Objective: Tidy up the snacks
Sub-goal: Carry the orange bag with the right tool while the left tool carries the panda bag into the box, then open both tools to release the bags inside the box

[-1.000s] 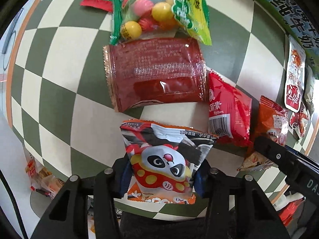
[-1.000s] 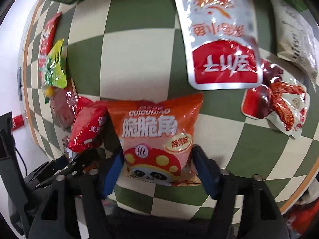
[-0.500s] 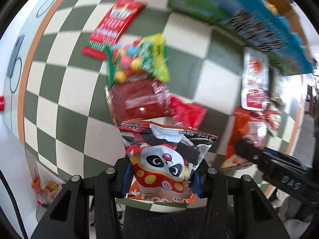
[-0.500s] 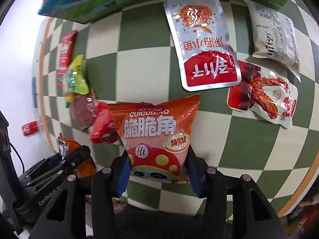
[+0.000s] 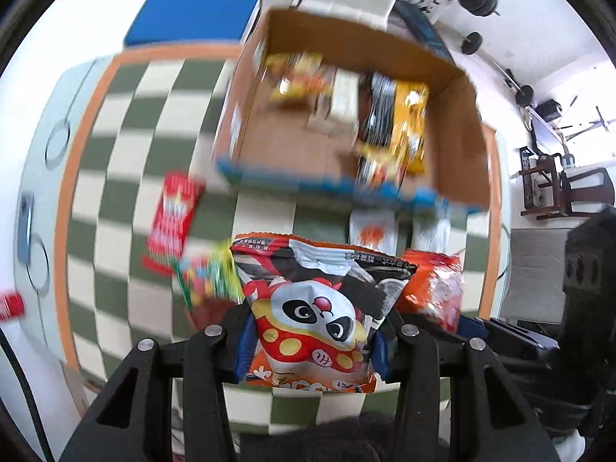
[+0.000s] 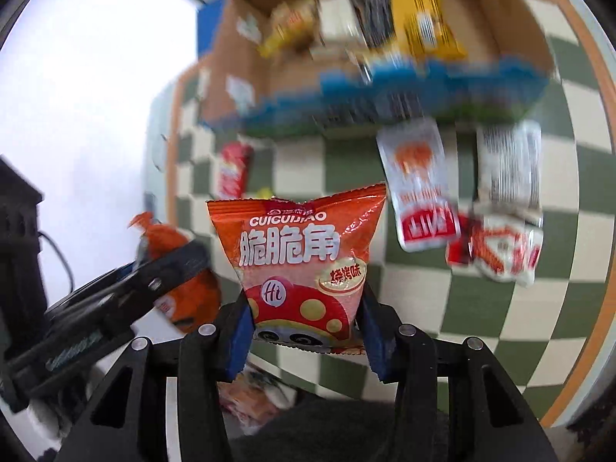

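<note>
Above the checkered table (image 5: 127,161), left gripper (image 5: 313,340) clamps the panda bag (image 5: 319,308), right gripper (image 6: 304,331) the orange bag (image 6: 300,254); next, carry both over the cardboard box (image 5: 454,123) and release.

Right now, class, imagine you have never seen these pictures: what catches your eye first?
Two snack bags held up close: a panda bag clamped in the left gripper and an orange bag in the right gripper. Beyond them, an open cardboard box with snacks inside stands on the green-and-cream checkered table.

Panda bag (image 5: 313,308), orange bag (image 6: 304,265) (both upright)
</note>
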